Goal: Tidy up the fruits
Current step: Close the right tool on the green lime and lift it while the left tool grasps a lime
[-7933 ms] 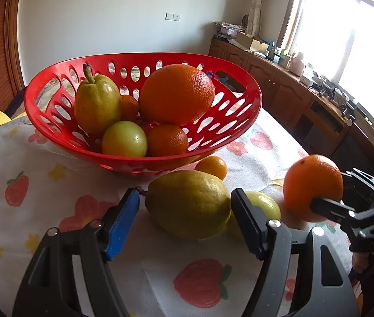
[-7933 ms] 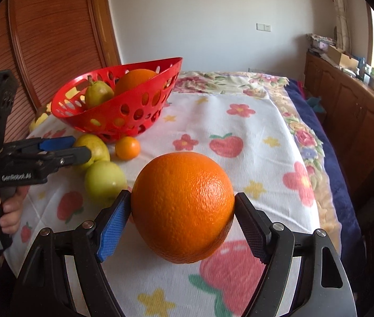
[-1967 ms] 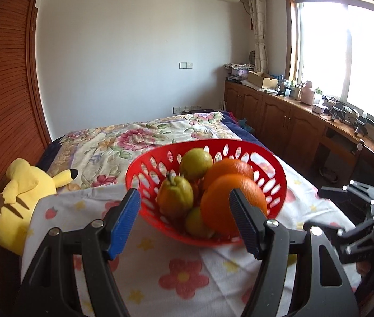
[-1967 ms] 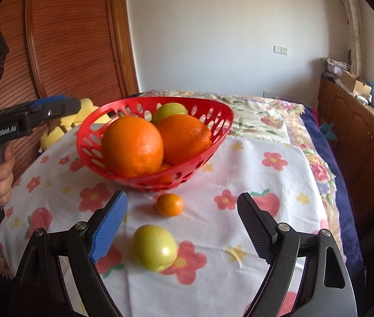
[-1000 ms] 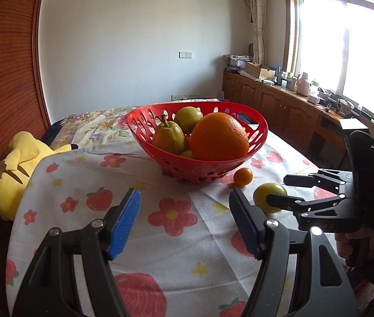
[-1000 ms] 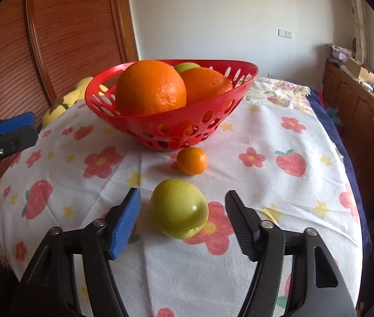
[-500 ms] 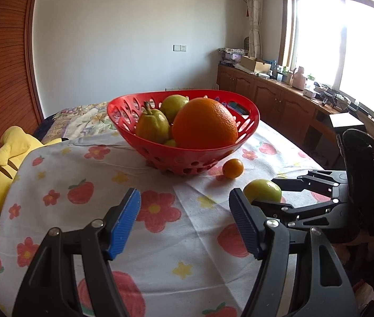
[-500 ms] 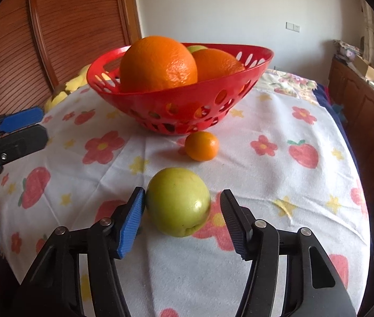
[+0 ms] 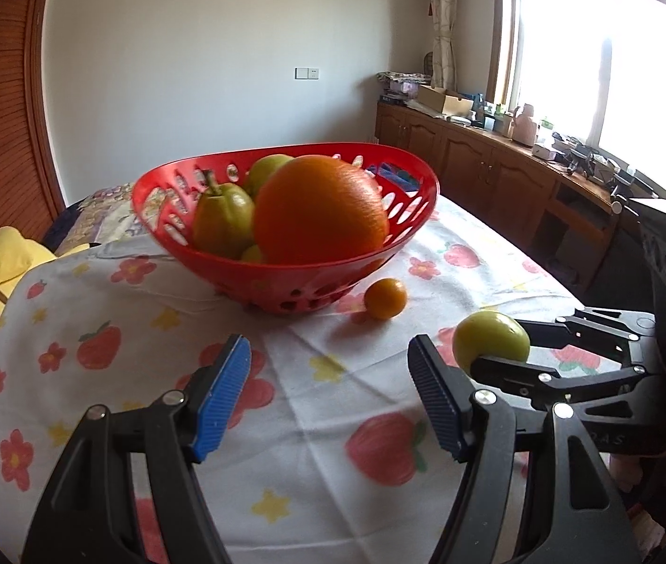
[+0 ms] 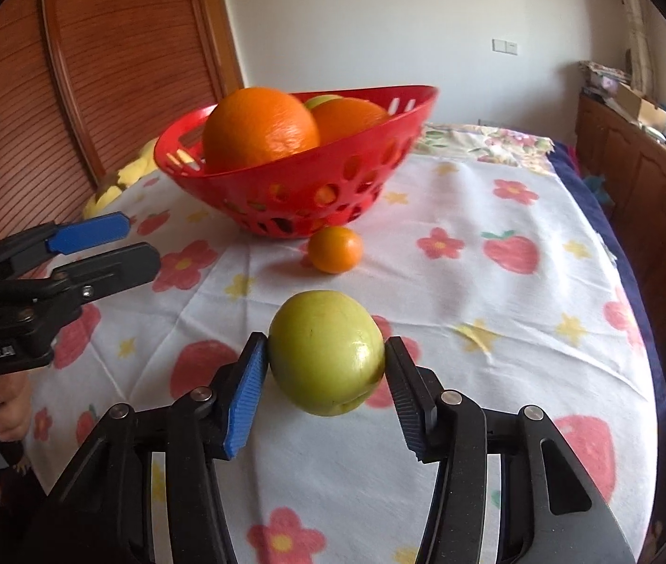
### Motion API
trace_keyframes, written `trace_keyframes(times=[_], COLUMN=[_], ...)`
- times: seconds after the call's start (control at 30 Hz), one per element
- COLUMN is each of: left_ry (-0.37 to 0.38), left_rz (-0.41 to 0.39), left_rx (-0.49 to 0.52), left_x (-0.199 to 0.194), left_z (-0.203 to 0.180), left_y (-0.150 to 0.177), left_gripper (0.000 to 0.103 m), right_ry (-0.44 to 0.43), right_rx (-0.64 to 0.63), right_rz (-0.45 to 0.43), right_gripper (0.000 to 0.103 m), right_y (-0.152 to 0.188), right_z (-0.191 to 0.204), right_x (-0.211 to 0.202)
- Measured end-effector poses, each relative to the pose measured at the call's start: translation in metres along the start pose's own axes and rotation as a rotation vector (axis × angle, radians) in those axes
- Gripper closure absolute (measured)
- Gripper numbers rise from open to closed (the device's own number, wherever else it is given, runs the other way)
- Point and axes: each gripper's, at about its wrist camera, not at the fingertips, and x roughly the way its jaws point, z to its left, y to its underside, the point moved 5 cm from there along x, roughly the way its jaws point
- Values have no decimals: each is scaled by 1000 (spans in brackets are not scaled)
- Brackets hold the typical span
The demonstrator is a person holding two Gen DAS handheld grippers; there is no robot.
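In the left wrist view the left tongs (image 9: 328,392) gape empty at lower centre; in the right wrist view the right tongs (image 10: 326,383) are closing onto the green apple (image 10: 327,351) on the worktop (image 10: 497,310), lower centre, likely bound next for the red basket (image 10: 295,197).

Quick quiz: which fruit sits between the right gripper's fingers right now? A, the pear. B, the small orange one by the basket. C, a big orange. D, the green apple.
D: the green apple sits between the closing jaws of the right gripper, both pads against its sides.
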Motion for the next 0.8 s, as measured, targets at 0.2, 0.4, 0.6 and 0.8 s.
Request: trace_keyframes(times=[0.2, 0.4, 0.6, 0.8], left_ry=[6, 14, 18, 13], left_rz=[13, 30, 82, 112], left_rx=[1, -5, -5, -2], left_x=[17, 34, 58, 74], left_z=[-17, -32, -44, -51], left_y=[-11, -21, -25, -26], left_gripper=[37, 48, 54, 56], right_ry=[36, 44, 51, 62], right_rx=[5, 22, 25, 22], right_rz=[-22, -36, -39, -44], right_gripper=[51, 51, 51, 51], right_y=[2, 6, 6, 7], right_z=[-15, -24, -33, -38], right_x=[-14, -22, -24, -26])
